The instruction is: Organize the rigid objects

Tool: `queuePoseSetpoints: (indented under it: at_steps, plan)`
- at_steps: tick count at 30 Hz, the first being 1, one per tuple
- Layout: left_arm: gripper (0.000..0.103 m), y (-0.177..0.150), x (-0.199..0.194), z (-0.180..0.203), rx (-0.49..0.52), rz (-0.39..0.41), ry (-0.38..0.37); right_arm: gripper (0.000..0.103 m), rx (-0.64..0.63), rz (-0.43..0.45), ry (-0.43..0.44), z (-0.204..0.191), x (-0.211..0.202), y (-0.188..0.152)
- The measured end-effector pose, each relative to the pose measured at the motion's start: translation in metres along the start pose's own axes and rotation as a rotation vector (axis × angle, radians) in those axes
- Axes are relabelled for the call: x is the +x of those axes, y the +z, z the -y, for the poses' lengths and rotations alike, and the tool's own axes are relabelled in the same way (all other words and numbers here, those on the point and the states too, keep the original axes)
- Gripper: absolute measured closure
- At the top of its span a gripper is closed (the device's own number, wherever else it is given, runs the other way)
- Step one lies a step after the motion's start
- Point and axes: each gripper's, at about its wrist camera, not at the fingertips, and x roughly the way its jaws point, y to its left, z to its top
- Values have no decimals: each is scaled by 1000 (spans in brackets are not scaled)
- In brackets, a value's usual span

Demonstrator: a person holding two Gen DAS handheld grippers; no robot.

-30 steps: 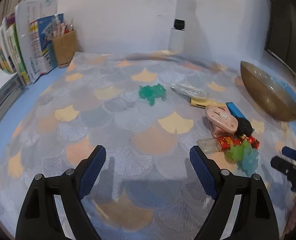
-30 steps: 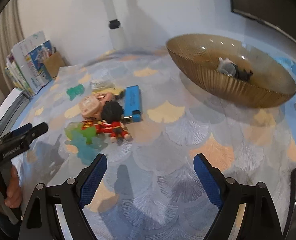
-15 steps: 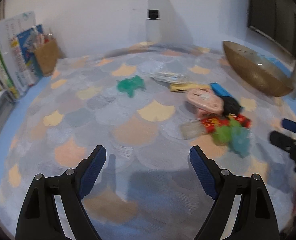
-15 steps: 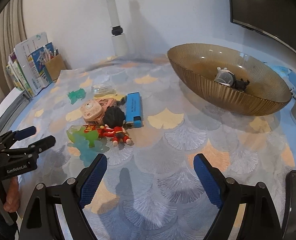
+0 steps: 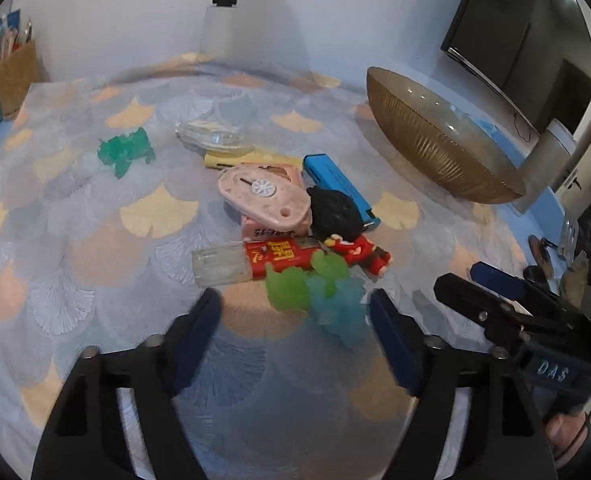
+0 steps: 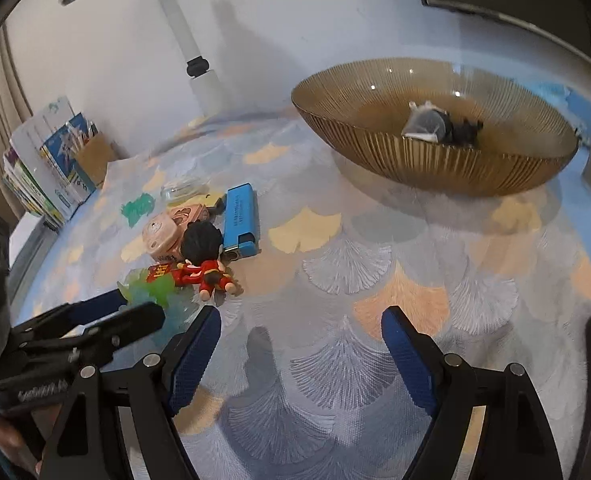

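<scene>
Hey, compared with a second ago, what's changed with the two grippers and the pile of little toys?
The left gripper has swung right and closed in on the toy pile; its open fingers now frame the light green and blue rubbery toys. The right gripper has eased slightly toward the pile, still open and empty. Nothing was grasped or released. The figurine, blue lighter and bowl lie as before.

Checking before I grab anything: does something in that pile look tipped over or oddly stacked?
Yes. The doll in red lies on its side against the blue lighter, and the pink case sits stacked on a pink box. Nothing looks spilled or broken.
</scene>
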Motion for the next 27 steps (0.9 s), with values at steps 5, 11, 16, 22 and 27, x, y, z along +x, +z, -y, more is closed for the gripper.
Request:
queuePoseSetpoints:
  at_steps: [5, 11, 16, 22, 27]
  plan:
    - [31, -14, -20, -25, 16, -15, -4, 21, -57, -23, 4, -12, 4, 0]
    - [33, -27, -32, -38, 28, -45, -14, 21, -108, -82, 49, -25, 9, -1]
    - [33, -27, -27, -23, 71, -63, -72, 25, -120, -120, 119, -39, 8, 2]
    - [33, -19, -13, 1, 115, -60, -86, 37, -181, -119, 152, -59, 1, 15]
    - [42, -21, -11, 11, 132, -53, -82, 37, -225, -134, 155, -66, 1, 18]
